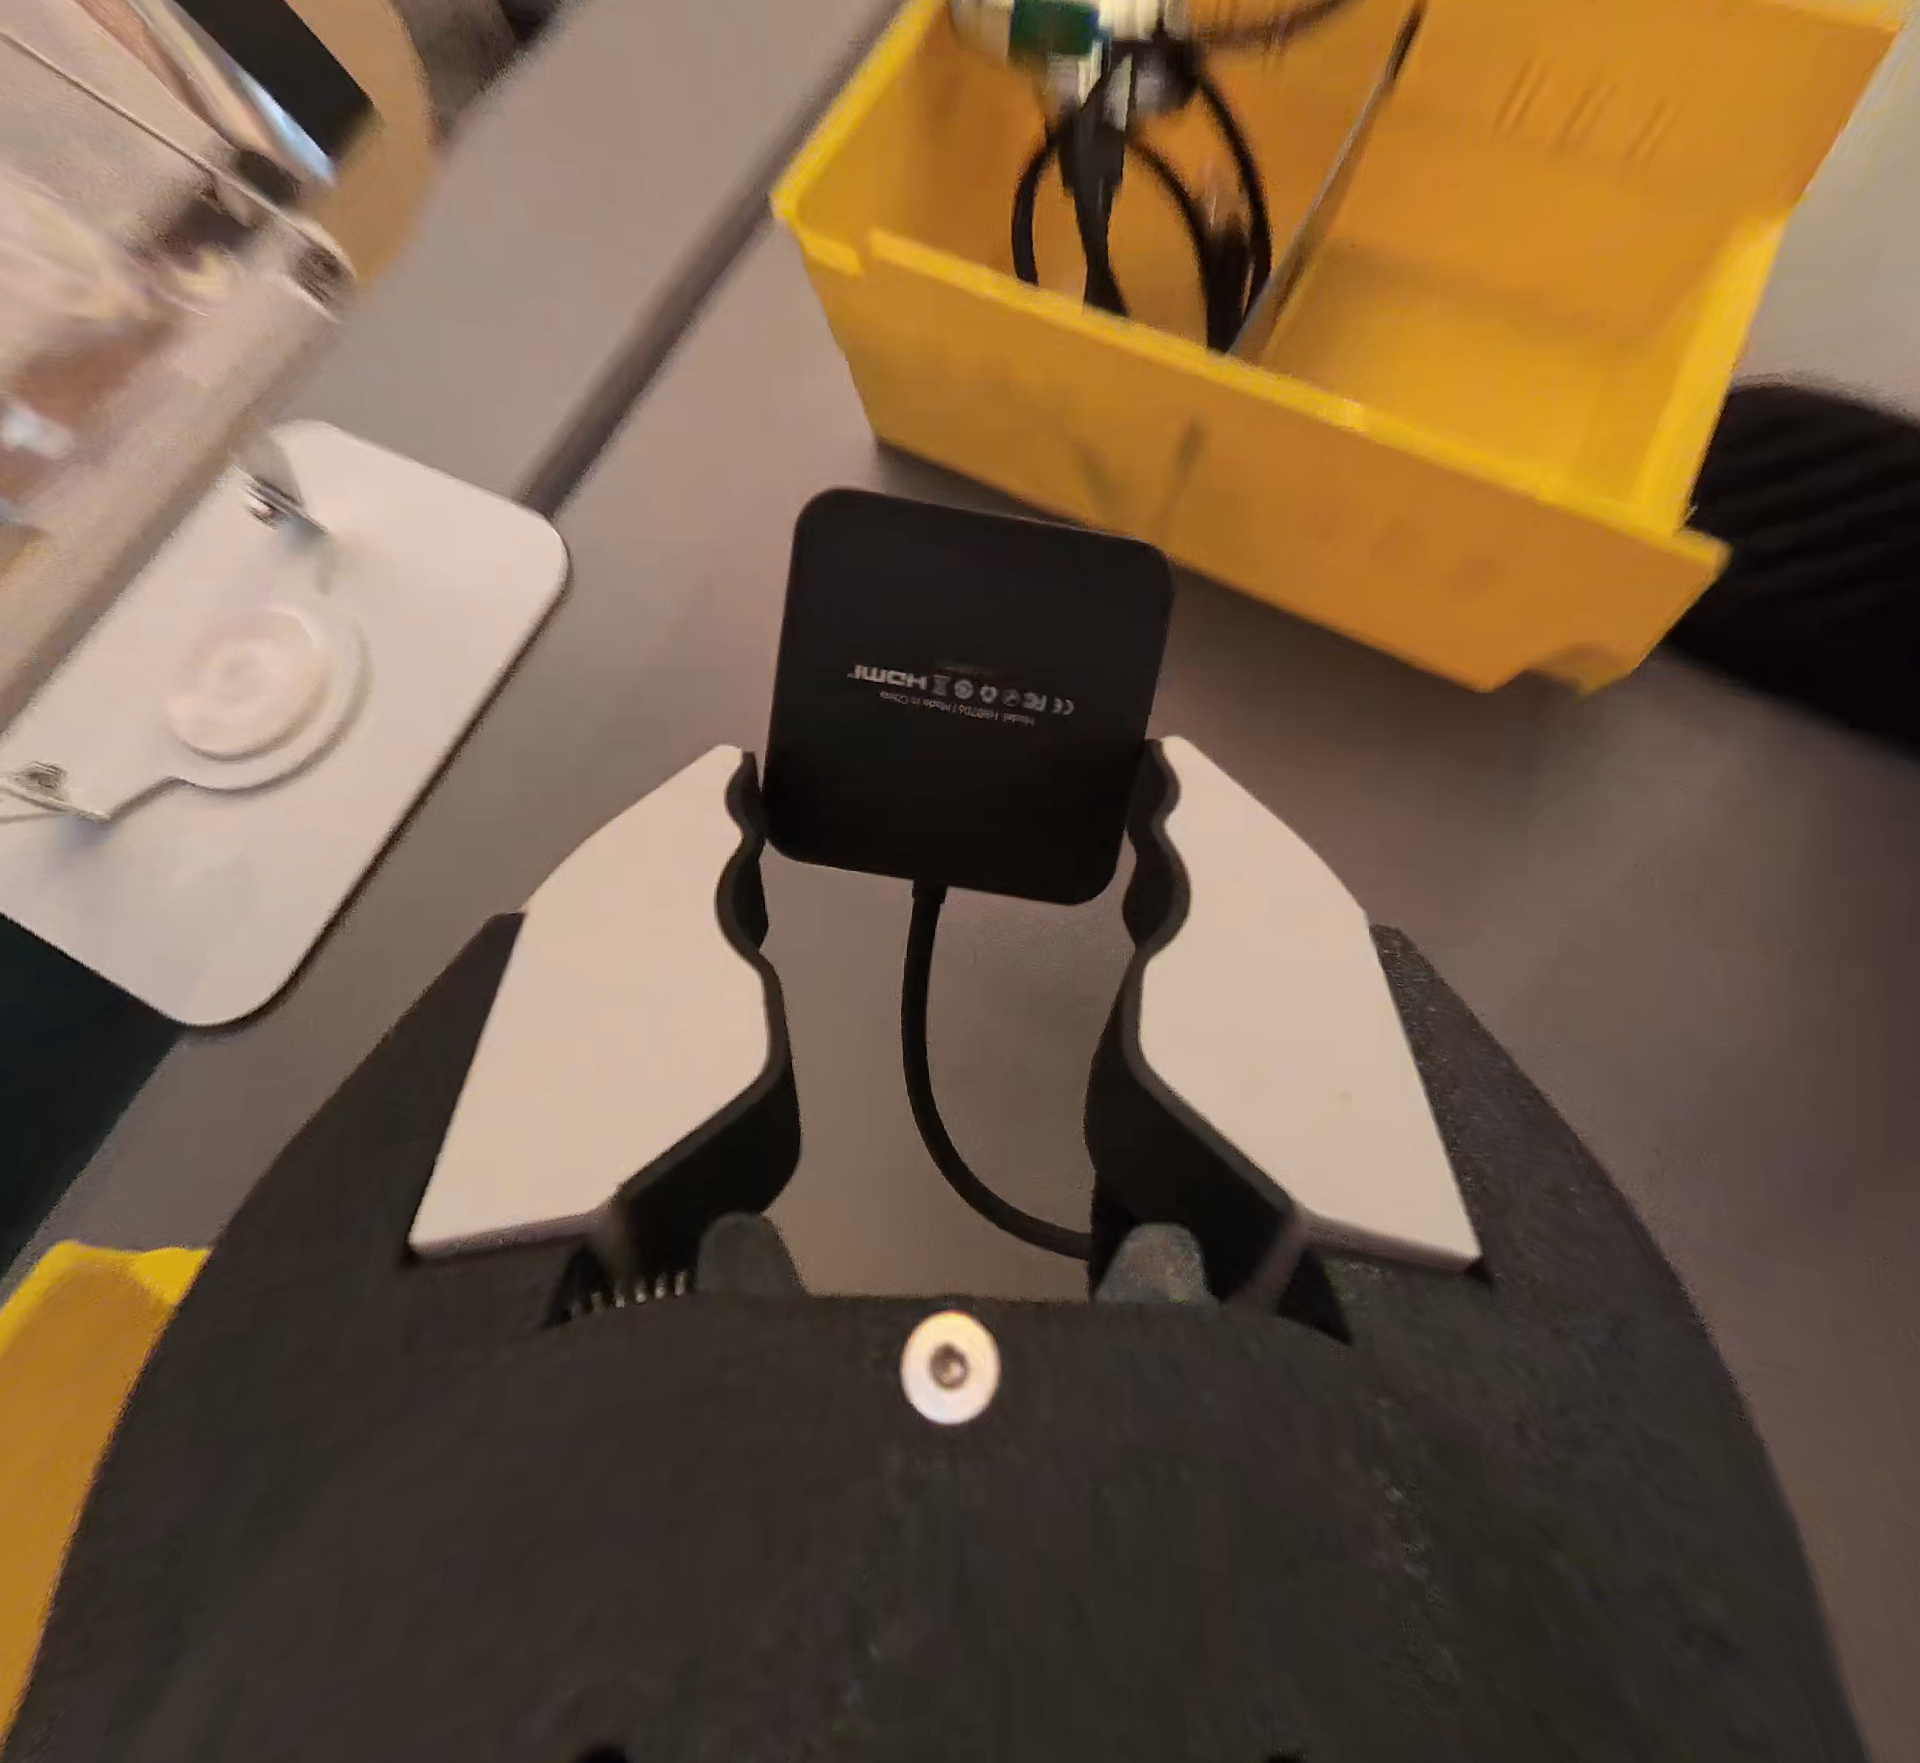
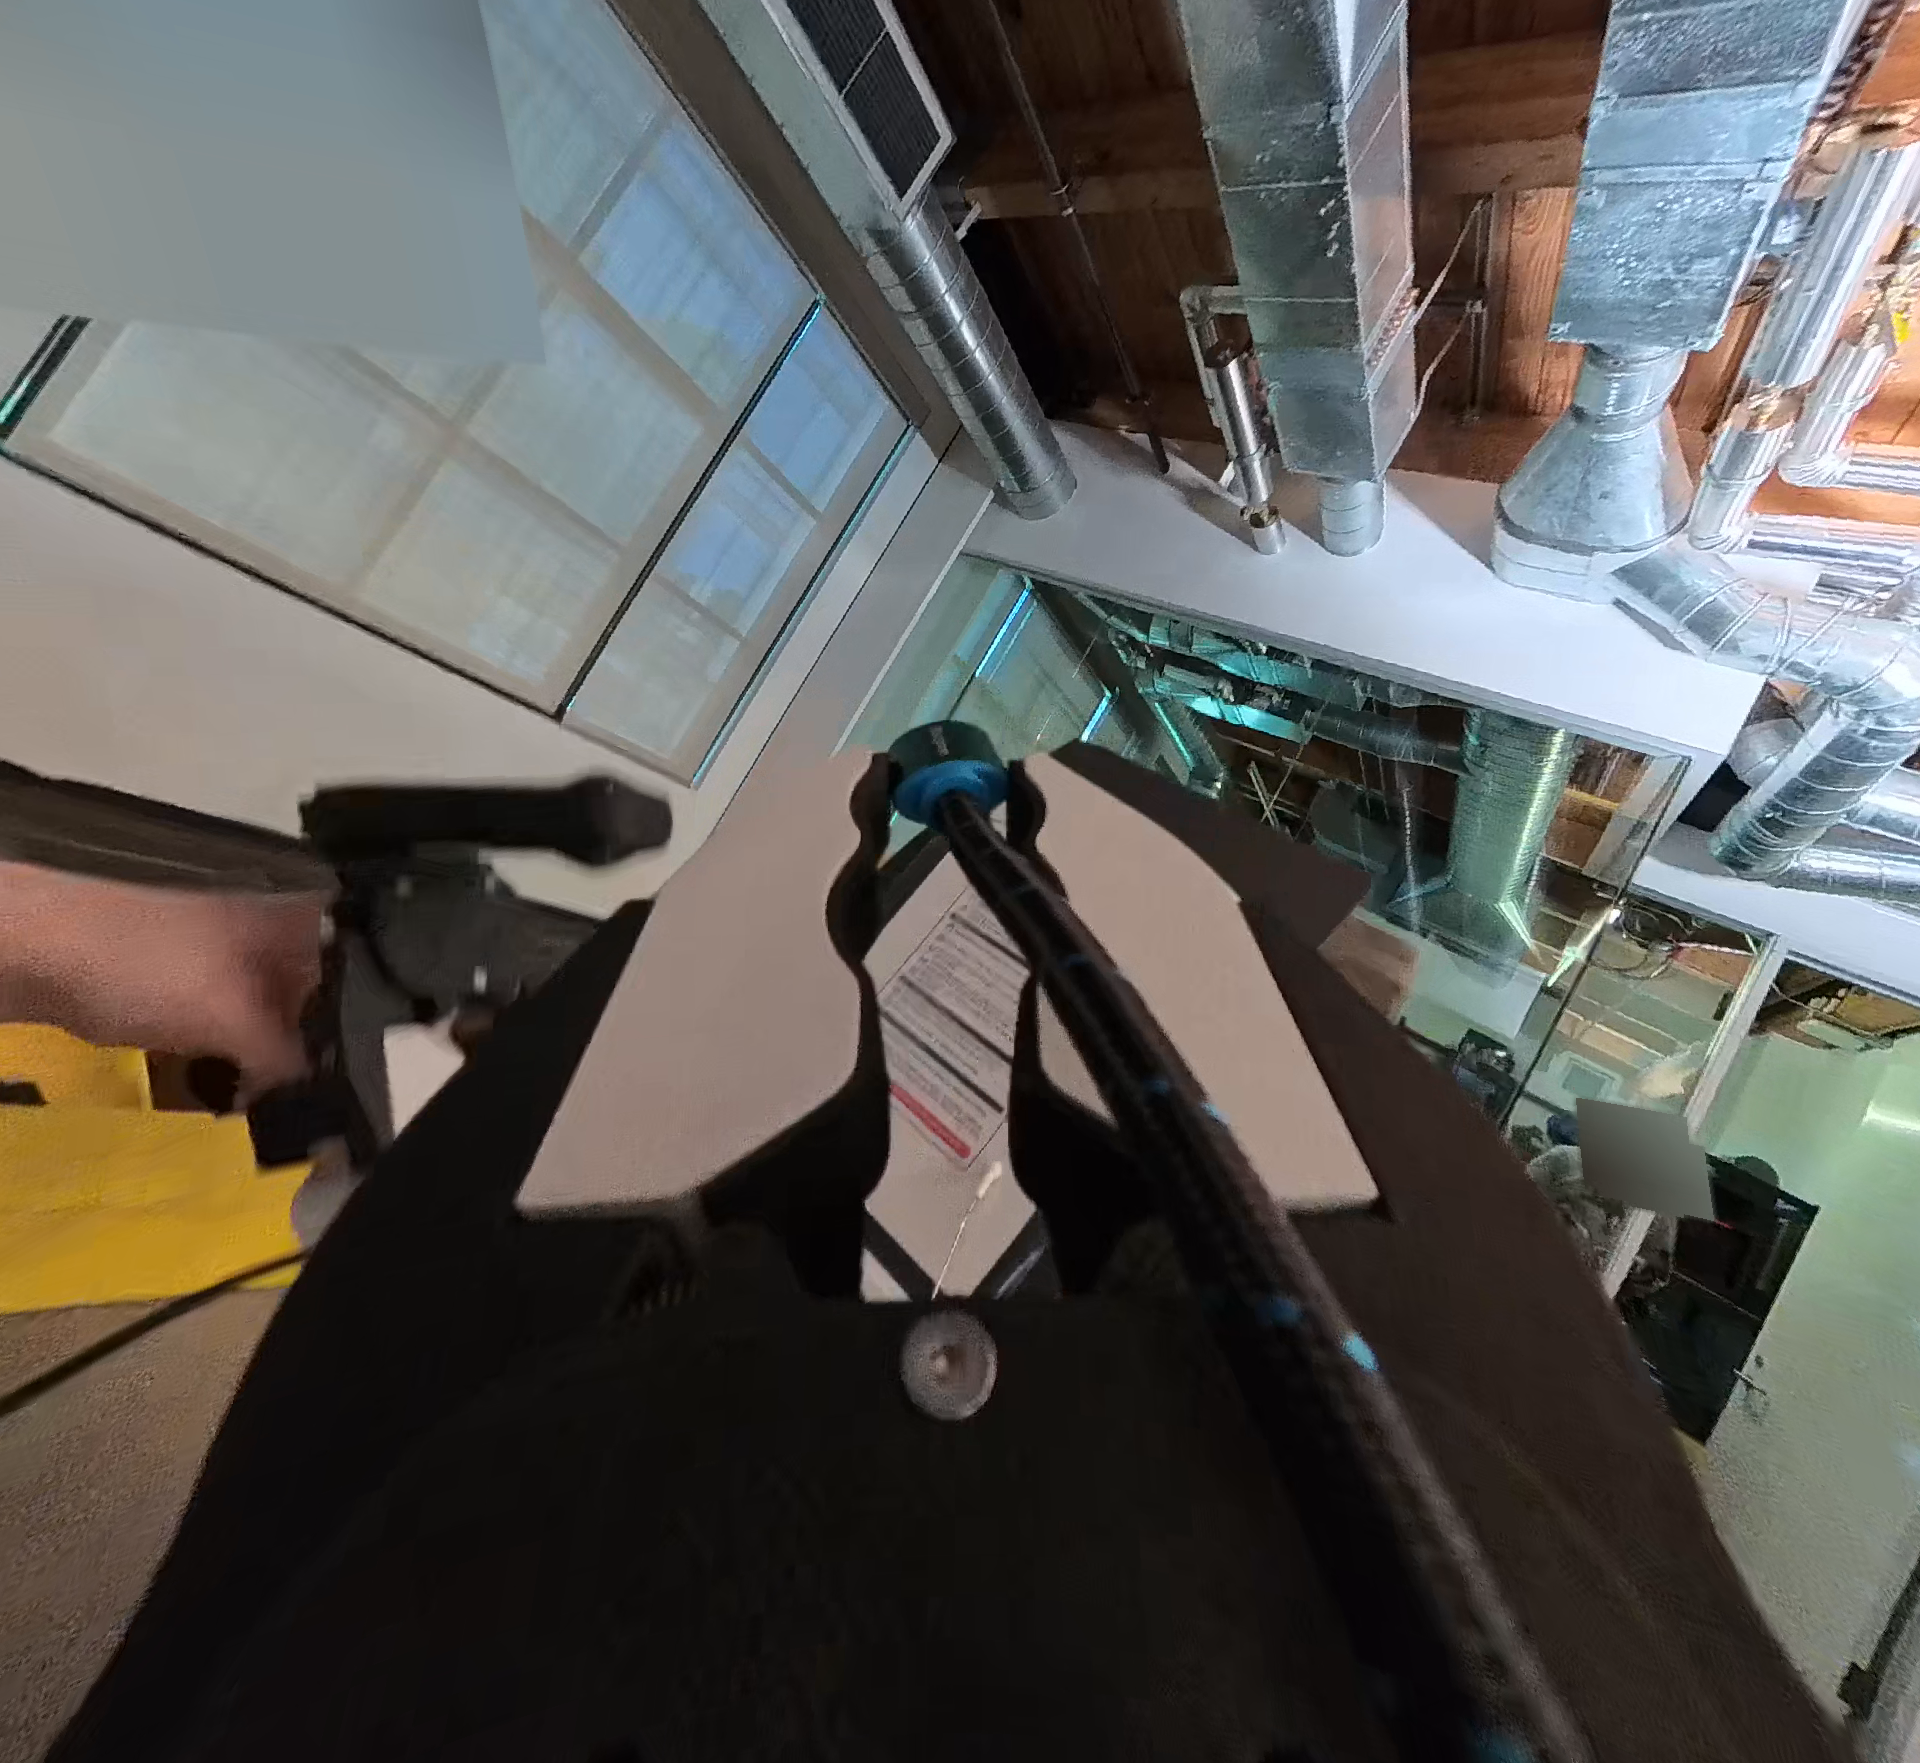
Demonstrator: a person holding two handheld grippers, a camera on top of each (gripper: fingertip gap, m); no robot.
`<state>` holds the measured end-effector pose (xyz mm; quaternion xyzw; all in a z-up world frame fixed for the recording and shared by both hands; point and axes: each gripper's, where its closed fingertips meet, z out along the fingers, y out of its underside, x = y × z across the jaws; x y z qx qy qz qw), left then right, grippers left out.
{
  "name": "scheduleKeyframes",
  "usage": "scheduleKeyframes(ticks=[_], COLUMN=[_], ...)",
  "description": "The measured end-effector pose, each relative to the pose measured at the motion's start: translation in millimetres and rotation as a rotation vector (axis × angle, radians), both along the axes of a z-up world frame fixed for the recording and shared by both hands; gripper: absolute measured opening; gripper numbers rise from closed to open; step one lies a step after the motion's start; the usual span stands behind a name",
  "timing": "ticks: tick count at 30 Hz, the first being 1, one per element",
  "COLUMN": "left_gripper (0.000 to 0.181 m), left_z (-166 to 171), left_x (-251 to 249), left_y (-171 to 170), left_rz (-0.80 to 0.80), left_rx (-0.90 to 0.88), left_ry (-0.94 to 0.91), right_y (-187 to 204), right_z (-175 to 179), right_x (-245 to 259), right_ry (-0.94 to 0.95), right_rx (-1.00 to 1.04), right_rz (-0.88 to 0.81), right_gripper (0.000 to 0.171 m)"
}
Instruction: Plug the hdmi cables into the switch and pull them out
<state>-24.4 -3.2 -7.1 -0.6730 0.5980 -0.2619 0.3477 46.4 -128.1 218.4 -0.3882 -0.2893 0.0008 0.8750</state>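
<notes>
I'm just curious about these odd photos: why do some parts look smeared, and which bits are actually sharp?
Left wrist view: the black switch and tongs are sharp, while the yellow bin and cables behind smear. Right wrist view: ceiling ducts are crisp, the person's hand blurs, and straight edges bow.

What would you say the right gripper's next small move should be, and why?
Probably tilt the right gripper down toward the switch. Its fingers pinch the blue-collared HDMI cable plug, yet it points at the ceiling ducts, while the left gripper grips the switch above the table near the yellow bin.
</notes>
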Motion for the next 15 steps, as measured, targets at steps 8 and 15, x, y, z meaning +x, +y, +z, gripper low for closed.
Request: scheduleKeyframes(ticks=[8,15], left_gripper=[0.068,0.068], left_z=[93,98], left_x=[-43,-59], left_y=[-9,-9], left_rz=[0.121,0.123], left_rx=[0.007,-0.134], left_ry=[-0.305,-0.443], right_y=[32,51], right_z=[-54,-92], right_x=[-81,-114], right_ry=[-0.202,-0.343], right_rx=[-0.046,-0.094], right_rz=[-0.066,-0.132], right_gripper=[0.021,0.021])
